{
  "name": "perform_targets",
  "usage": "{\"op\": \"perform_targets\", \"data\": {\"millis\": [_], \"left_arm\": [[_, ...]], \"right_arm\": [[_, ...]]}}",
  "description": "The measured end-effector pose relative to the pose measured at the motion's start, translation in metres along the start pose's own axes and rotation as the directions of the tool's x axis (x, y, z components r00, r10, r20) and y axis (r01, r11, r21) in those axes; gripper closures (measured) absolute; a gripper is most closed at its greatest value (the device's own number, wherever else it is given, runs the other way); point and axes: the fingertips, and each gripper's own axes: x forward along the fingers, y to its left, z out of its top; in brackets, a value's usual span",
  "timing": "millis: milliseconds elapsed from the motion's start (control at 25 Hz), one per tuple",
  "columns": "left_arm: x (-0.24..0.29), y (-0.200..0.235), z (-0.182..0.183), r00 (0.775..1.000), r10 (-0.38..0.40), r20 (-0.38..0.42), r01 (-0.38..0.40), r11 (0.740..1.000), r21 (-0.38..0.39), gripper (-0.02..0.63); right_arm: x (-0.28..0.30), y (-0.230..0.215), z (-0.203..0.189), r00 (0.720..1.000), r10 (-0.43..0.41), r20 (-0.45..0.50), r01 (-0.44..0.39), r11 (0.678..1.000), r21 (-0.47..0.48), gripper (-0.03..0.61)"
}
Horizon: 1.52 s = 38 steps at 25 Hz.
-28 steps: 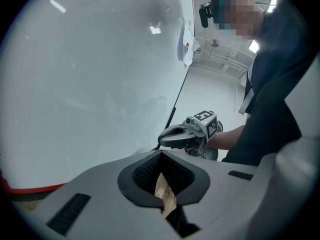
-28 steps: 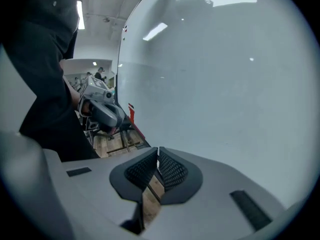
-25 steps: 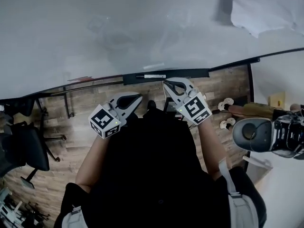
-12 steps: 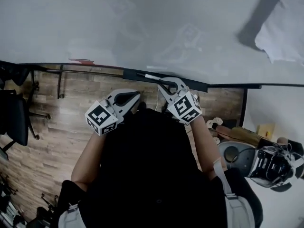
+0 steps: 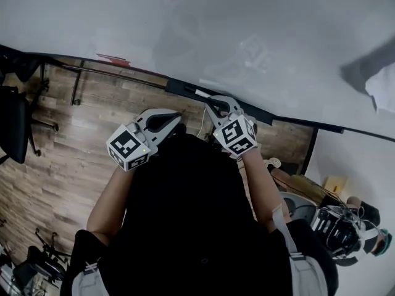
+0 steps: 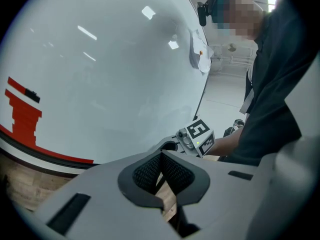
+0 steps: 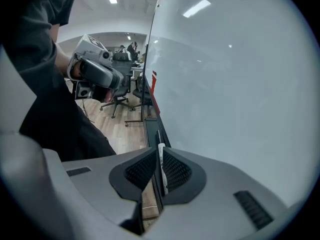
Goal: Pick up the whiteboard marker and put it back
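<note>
The right gripper has its jaws closed onto a slim white whiteboard marker with a dark cap. The marker runs lengthwise between the ribbed black pads, and its far end pokes out past the tips. The left gripper has its jaws pressed together on nothing and is held idle in front of the person's dark shirt, beside the other gripper. From the head view, the right gripper reaches to the narrow black tray that runs along the bottom edge of a large, glossy white whiteboard. The marker lies along that tray, just beyond the jaw tips, and looks level with the ledge rather than raised from it. A wood-plank floor shows below, and the left gripper hangs near the tray without touching it. As a judgement, the grasp is made but the marker sits at tray height. The lift, if not already done, and the release back onto the tray appear to be what remains.
</note>
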Motion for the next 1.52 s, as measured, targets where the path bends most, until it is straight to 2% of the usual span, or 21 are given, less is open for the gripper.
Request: {"op": "perform_targets", "data": {"millis": [440,560,840,1080,1520], "left_arm": [[-0.005,0.001,-0.004,1.000,0.002,-0.013,-0.002,1.000,-0.013,0.603],[-0.007,0.002,-0.006,1.000,0.001,-0.021,-0.001,1.000,-0.016,0.603],[-0.009,0.003,-0.010,1.000,-0.010,-0.029,0.009,1.000,-0.021,0.603],[-0.010,-0.001,-0.014,0.999,-0.021,-0.034,0.020,0.999,-0.026,0.603],[-0.015,0.002,-0.010,0.999,-0.022,-0.030,0.021,0.999,-0.031,0.603]], "right_arm": [[0.009,-0.001,-0.002,1.000,-0.012,-0.014,0.012,1.000,-0.008,0.550],[0.011,-0.001,-0.003,1.000,-0.014,-0.015,0.014,1.000,0.000,0.478],[0.015,-0.004,-0.009,0.998,-0.045,-0.043,0.045,0.999,0.005,0.477],[0.018,-0.007,-0.009,0.995,-0.079,-0.060,0.078,0.997,-0.028,0.477],[0.029,-0.008,-0.021,0.988,-0.097,-0.117,0.093,0.995,-0.033,0.477]]}}
